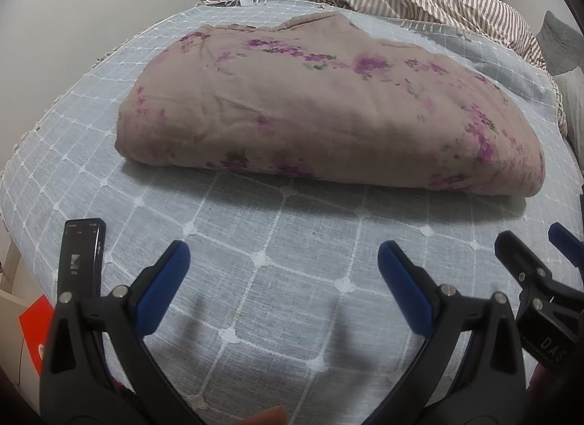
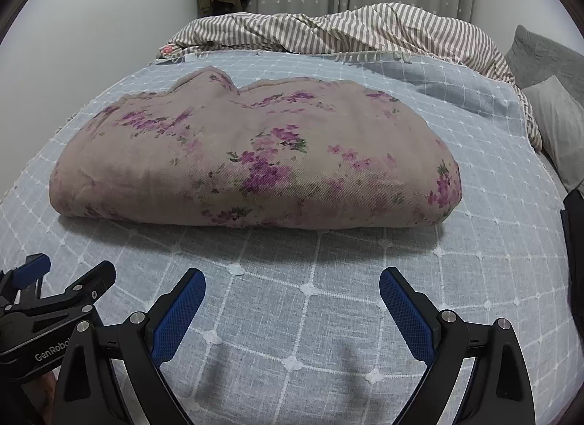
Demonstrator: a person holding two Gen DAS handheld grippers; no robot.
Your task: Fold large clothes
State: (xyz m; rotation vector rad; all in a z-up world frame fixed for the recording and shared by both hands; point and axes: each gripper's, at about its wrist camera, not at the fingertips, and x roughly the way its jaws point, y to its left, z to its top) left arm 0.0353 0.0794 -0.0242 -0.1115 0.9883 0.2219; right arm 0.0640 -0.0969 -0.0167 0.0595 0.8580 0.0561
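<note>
Ahead, folded floral quilt (image 2: 255, 154), beyond both spread claws (image 2: 292, 301).

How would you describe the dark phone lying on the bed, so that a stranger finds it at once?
Start from the bed's pale blue cover with white grid lines. Go to its near left edge, well in front of the folded brownish quilt with purple flowers. The slim black phone with a lit screen lies there, the only hard, flat thing among cloth.
</note>
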